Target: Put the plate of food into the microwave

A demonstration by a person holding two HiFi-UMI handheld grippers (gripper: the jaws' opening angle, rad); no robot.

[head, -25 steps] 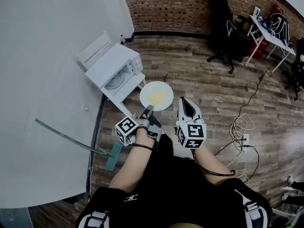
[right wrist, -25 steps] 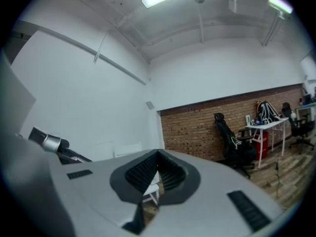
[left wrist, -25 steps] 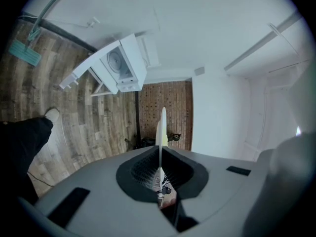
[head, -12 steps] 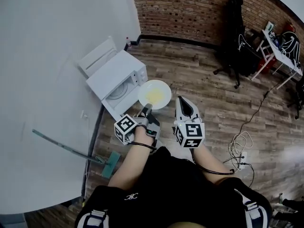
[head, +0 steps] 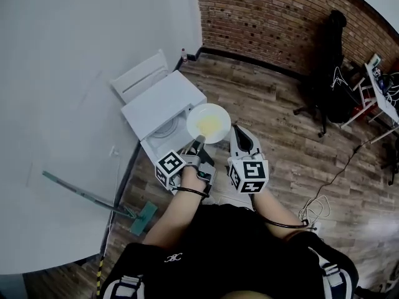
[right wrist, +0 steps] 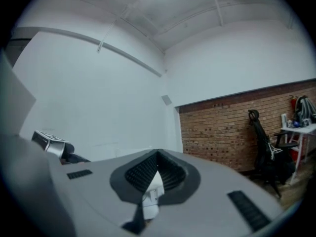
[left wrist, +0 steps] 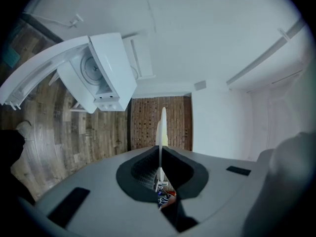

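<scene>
While nearly level, left gripper (head: 196,147) tight on plate (head: 209,123) rim.

Your grey right gripper (right wrist: 158,154), jaws pressed together and empty, faces a plain white wall (right wrist: 98,93).
A red brick wall (right wrist: 222,132) and a black office chair (right wrist: 264,154) stand at right.
</scene>
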